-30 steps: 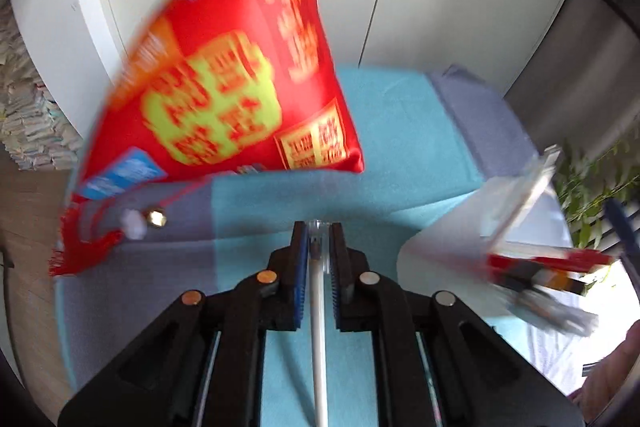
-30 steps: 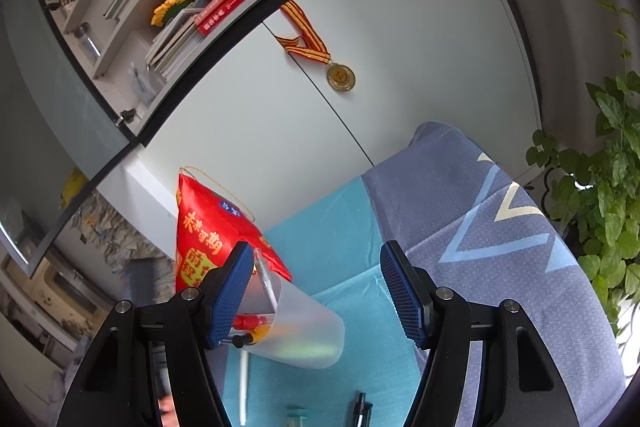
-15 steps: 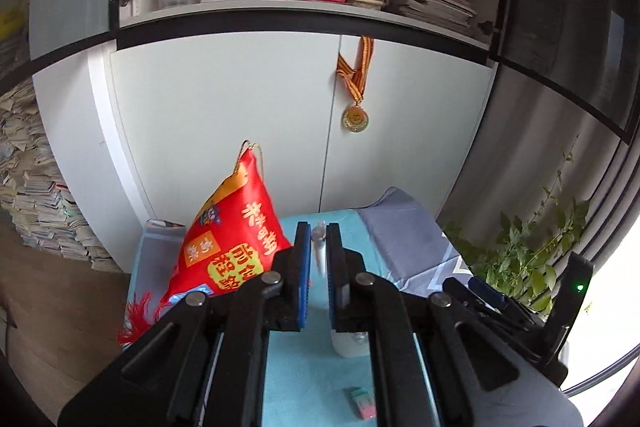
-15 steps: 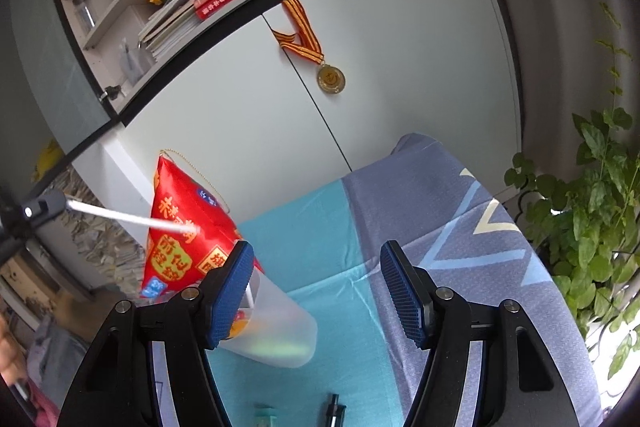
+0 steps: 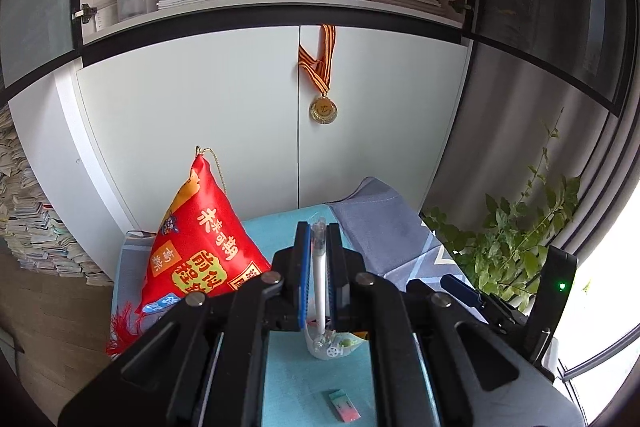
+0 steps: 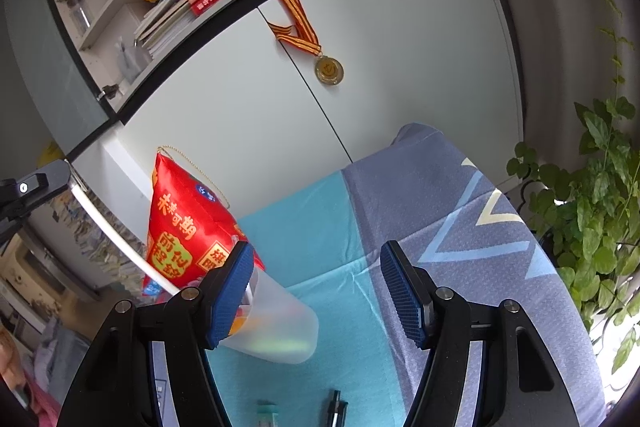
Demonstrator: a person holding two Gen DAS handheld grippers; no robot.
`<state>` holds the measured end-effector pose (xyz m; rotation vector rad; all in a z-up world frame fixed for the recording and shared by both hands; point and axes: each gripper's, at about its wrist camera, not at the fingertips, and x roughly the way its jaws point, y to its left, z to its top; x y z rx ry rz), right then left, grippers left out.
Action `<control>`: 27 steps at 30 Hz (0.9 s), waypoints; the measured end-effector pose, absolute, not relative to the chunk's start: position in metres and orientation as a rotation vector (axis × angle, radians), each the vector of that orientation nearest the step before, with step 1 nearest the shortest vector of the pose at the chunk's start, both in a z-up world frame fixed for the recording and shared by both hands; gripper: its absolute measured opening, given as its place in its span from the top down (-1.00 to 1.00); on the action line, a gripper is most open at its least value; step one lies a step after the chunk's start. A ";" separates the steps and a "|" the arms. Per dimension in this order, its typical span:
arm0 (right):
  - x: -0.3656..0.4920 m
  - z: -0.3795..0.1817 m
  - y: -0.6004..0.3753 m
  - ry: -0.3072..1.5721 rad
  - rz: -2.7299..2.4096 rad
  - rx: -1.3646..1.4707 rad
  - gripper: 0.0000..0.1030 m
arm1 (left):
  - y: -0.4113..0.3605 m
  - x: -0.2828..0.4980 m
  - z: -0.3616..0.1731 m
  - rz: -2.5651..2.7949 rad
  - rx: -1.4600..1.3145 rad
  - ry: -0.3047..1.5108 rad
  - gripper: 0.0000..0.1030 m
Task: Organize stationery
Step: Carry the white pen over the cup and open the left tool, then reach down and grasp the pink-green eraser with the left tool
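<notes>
Left wrist view: left hand-held gripper [image 5: 318, 247] clamped on a white pen [image 5: 319, 283], blue pads pressing it from both sides. The pen's lower end dips into the translucent cup [image 5: 326, 347], which stands on the teal-covered counter [image 5: 292, 379]. An eraser [image 5: 345, 405] lies flat on the cloth, nearer the camera than the cup. A red pouch [image 5: 200, 251] stands left of the cup, against the white cabinet [image 5: 200, 123]. A medal [image 5: 323, 110] hangs on the cabinet above the cup.

Right wrist view: right hand-held gripper [image 6: 316, 291] with jaws wide apart, nothing between them. The cup [image 6: 276, 327] sits just right of the left finger, tilted in this view, coloured items inside. The white pen [image 6: 116, 235] slants from the left hand-held gripper [image 6: 30, 189], at the left edge, down toward the cup mouth. A dark pen [image 6: 336, 407] lies on the cloth below the cup.
</notes>
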<state>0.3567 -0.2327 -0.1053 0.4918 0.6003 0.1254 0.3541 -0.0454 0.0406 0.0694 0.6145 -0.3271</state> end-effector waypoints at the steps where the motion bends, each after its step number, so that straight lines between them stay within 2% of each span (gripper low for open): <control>1: 0.357 -0.106 -0.233 0.602 0.126 0.495 -0.29 | -0.047 0.355 0.038 -0.328 0.072 0.619 0.90; 20: 0.357 -0.106 -0.233 0.606 0.113 0.495 -0.30 | -0.063 0.345 -0.031 -0.414 0.176 0.796 0.82; 21: 0.357 -0.105 -0.233 0.606 0.112 0.495 -0.30 | -0.061 0.342 -0.030 -0.420 0.171 0.799 0.78; 23: 0.356 -0.104 -0.233 0.602 0.114 0.494 -0.30 | -0.052 0.333 -0.027 -0.409 0.160 0.780 0.52; 25: 0.356 -0.103 -0.232 0.595 0.117 0.483 -0.30 | -0.037 0.317 -0.019 -0.383 0.135 0.730 0.02; 27: 0.356 -0.104 -0.229 0.595 0.114 0.456 -0.30 | -0.020 0.298 -0.013 -0.351 0.114 0.676 -0.04</control>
